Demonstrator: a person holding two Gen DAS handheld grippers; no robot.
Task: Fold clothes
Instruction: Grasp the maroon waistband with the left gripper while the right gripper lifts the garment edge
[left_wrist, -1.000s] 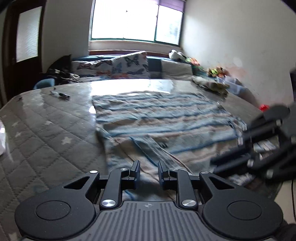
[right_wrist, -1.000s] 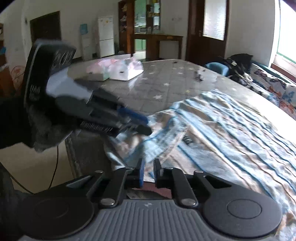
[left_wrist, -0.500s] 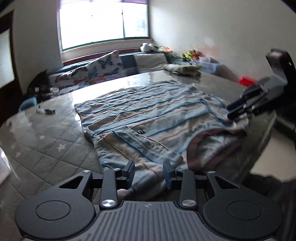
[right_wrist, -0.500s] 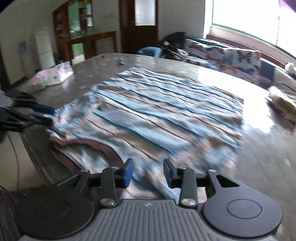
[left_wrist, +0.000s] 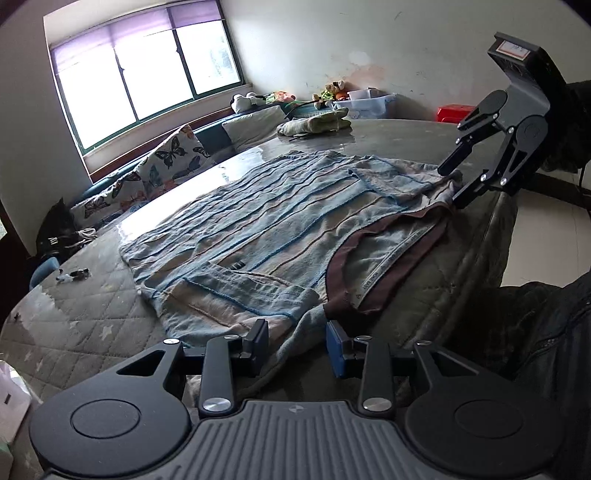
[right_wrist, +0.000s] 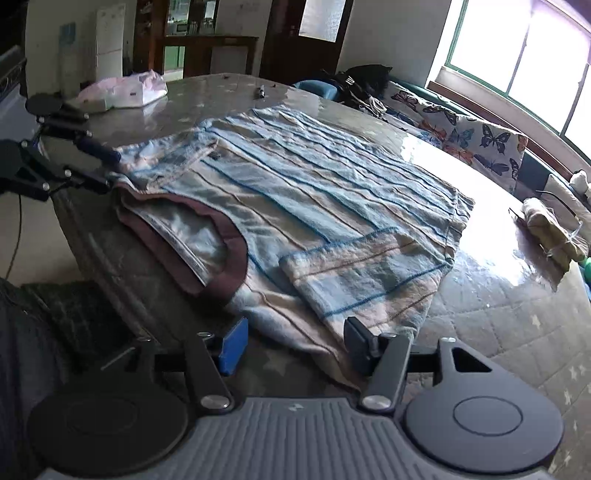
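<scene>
Under both hand-held grippers, left apart, right opening, shirt edge disappears

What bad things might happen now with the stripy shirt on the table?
1. The striped shirt lies with its collar at the table edge, so a tug might slide it off.
2. The right gripper is opening over the shoulder corner; it might pinch only one layer.
3. The folded sleeve might flop open when lifted.
</scene>
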